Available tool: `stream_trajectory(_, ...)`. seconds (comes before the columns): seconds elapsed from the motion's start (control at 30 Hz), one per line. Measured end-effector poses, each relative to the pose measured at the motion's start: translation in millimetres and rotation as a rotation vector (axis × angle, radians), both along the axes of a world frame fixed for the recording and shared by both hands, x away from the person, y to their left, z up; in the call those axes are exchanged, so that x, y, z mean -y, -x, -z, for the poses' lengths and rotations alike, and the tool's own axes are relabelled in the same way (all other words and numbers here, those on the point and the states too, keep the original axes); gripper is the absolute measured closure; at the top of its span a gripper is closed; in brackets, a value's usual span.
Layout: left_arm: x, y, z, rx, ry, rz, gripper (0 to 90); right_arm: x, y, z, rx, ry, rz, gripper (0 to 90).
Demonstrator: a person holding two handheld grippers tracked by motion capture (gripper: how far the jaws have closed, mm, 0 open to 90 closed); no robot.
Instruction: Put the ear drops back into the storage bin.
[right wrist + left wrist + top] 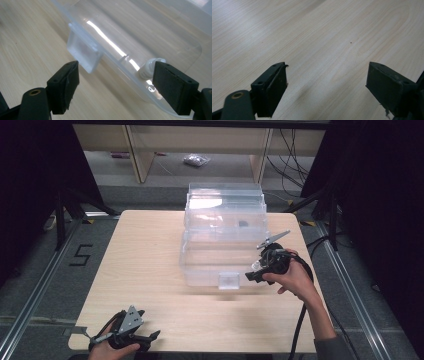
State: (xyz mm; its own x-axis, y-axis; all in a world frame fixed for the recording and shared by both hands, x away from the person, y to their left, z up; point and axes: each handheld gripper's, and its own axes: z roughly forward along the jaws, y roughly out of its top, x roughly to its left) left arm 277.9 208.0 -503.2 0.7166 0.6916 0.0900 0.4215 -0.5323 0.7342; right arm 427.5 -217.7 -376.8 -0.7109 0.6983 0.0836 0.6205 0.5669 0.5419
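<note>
- My left gripper (150, 336) rests low at the near left corner of the desk (145, 265), held in my left hand (114, 351), well apart from the box.
- In the left gripper view its fingers (273, 85) are spread wide with nothing between them, just bare pale wood below.
- My right gripper (252, 275) is held in my right hand (295, 279) at the near right corner of the clear box (222, 242).
- The box sits on the middle of the desk, toward the far edge, with its lid open behind it; a small dark thing (243, 224) lies inside, too small to tell what it is.
- A clear latch (229, 281) hangs at the middle of the box's near wall.
- In the right gripper view my fingers (65, 82) are released and wide apart, gripping nothing.
- There, the latch (83, 52) shows just beyond my one finger, and a small white ribbed piece (149, 68) shows at the box's rim next to the other finger.
- I cannot tell whether either finger touches the box.
</note>
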Motion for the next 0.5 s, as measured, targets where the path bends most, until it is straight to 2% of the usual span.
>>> stream_trajectory(0.07,-0.1,0.0,0.0,-0.001,0.001,0.001,16.2,-0.6,5.3,0.4,-0.020,-0.003,0.018,22.4)
stream_trajectory(0.1,0.0,-0.1,0.2,0.002,0.002,0.000,16.2,0.2,5.9,1.8,-0.003,-0.008,0.003,22.4)
stream_trajectory(0.13,-0.1,0.3,-0.1,0.002,0.003,-0.001,16.2,-0.3,7.8,1.9,-0.010,-0.010,0.006,22.4)
stream_trajectory(0.17,0.1,0.2,0.2,0.004,0.005,-0.002,16.2,0.6,8.5,3.1,0.014,-0.011,-0.013,22.3)
stream_trajectory(0.2,-0.2,-0.2,-0.2,-0.005,0.001,0.004,16.2,-0.2,10.9,2.6,-0.003,-0.010,-0.007,22.0)
stream_trajectory(0.3,0.0,-0.1,0.3,0.003,0.004,-0.002,16.2,-0.8,16.3,3.0,0.007,-0.013,-0.009,21.9)
stream_trajectory(0.33,0.1,0.6,-0.1,0.002,0.007,-0.004,16.2,-0.3,16.5,4.1,0.028,-0.016,-0.033,21.8)
stream_trajectory(0.37,0.1,0.6,-0.1,0.002,0.008,-0.004,16.3,-0.7,18.7,3.7,0.016,-0.014,-0.032,21.8)
stream_trajectory(0.43,-0.8,-0.3,-0.3,0.005,-0.007,0.003,16.2,-0.7,21.4,4.4,0.033,-0.016,-0.036,21.7)
stream_trajectory(0.47,-0.7,-0.1,-0.4,0.004,-0.005,0.001,16.2,-1.7,24.7,3.7,0.013,-0.014,-0.018,21.7)
stream_trajectory(0.5,0.2,0.5,0.2,0.005,0.009,-0.005,16.2,-0.9,24.5,4.7,0.031,-0.021,-0.051,21.5)
